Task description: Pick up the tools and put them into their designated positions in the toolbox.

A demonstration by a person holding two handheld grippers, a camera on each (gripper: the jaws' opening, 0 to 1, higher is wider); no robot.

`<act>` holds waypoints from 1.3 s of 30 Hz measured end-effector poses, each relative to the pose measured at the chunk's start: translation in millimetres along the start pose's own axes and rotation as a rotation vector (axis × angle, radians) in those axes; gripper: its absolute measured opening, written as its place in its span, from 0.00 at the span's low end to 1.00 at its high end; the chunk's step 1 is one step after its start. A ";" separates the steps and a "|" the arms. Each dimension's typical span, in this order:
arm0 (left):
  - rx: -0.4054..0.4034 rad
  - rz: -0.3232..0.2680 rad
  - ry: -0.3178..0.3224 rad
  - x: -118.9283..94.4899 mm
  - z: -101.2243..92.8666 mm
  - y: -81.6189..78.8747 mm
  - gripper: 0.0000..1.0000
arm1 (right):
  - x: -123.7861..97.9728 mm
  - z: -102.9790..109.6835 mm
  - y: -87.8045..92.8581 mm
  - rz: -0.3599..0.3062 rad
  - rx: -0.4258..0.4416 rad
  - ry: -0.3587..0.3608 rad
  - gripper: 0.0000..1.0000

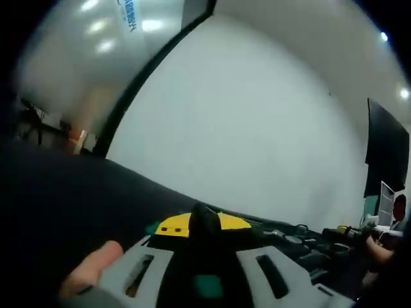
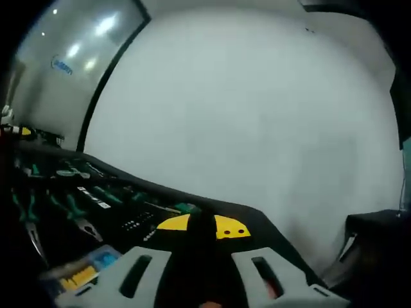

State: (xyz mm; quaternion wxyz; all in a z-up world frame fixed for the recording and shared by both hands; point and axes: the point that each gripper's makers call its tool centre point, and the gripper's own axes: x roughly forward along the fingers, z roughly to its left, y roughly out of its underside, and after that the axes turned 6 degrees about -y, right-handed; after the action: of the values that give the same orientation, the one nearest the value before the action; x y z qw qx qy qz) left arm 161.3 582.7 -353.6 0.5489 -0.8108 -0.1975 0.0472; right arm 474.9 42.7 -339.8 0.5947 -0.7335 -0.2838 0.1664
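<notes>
Toolbox [image 2: 96, 205] w/ pliers [image 2: 29, 221] at lower left, right gripper view. Yellow-black tool [image 2: 204, 226] between right hand-held gripper [image 2: 202, 269] jaws; I can't tell either gripper's grip state.

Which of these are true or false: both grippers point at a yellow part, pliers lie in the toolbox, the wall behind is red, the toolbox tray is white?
1. A yellow part sits just beyond the right gripper. True; the left gripper faces a similar one.
2. Green-handled pliers lie in the toolbox tray. True.
3. The wall is red. False; it is white.
4. The tray is white. False; it is black.
</notes>
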 end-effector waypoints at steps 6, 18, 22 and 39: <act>0.001 0.001 0.001 2.6 3.2 -0.8 0.15 | 1.0 -1.9 1.2 0.002 0.007 -0.001 0.10; 0.015 0.011 -0.010 7.8 11.4 -0.4 0.15 | -2.4 2.6 1.7 0.013 0.007 0.000 0.10; 0.011 0.009 -0.009 6.5 9.1 -0.5 0.15 | 1.1 -1.8 3.6 0.014 0.003 0.005 0.10; 0.119 0.077 -0.344 4.9 78.4 -16.3 0.18 | 7.3 2.3 7.4 0.031 -0.022 -0.018 0.10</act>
State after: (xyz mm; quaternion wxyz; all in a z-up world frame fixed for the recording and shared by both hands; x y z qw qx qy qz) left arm 138.4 658.0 -368.9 0.5520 -0.7638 -0.2540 0.2177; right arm 480.9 47.9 -346.8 0.5814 -0.7427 -0.2796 0.1792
